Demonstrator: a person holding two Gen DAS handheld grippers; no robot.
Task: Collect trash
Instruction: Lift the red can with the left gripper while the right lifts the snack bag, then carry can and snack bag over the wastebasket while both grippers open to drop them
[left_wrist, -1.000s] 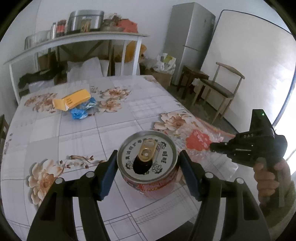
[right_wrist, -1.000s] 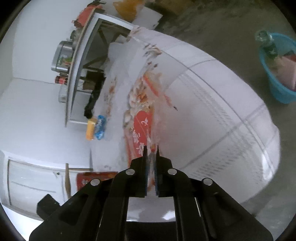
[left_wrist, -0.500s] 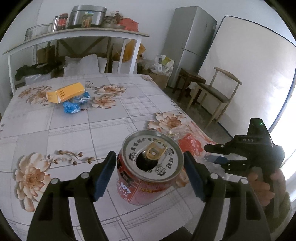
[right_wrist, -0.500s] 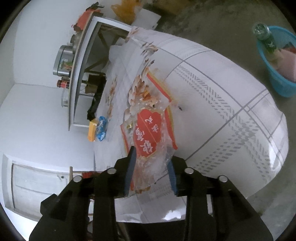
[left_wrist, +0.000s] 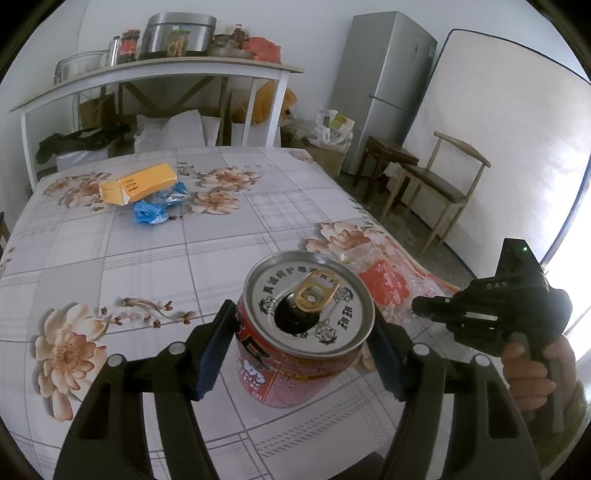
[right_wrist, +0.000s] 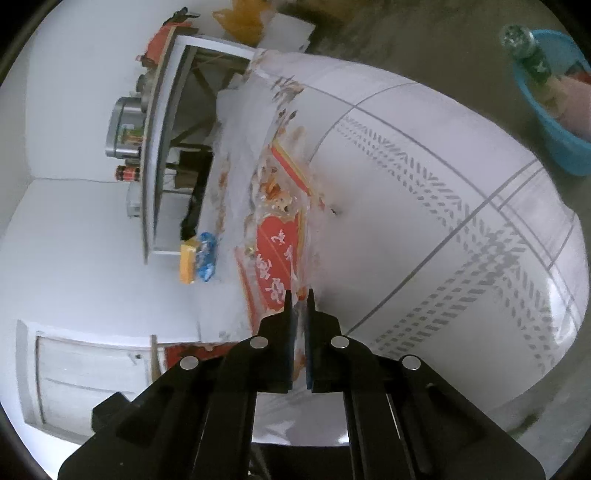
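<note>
My left gripper (left_wrist: 301, 343) is shut on an opened red drink can (left_wrist: 299, 332), held upright just above the floral tablecloth. My right gripper (right_wrist: 299, 295) is shut on the edge of a clear plastic wrapper with a red label (right_wrist: 277, 254), which lies at the table's right edge; that wrapper (left_wrist: 384, 280) and the right gripper (left_wrist: 421, 308) also show in the left wrist view. A yellow carton (left_wrist: 138, 183) and a blue crumpled wrapper (left_wrist: 155, 206) lie at the table's far side.
A blue basin (right_wrist: 554, 122) holding a green bottle and other trash stands on the floor beyond the table's edge. A shelf (left_wrist: 155, 70) with pots and jars, a fridge (left_wrist: 384, 85) and a wooden chair (left_wrist: 436, 184) stand behind and right of the table (left_wrist: 129, 266).
My right gripper opened around the red-label wrapper half a second ago and has now closed on its edge. My left gripper still holds the can, tilted slightly more toward the camera's right.
</note>
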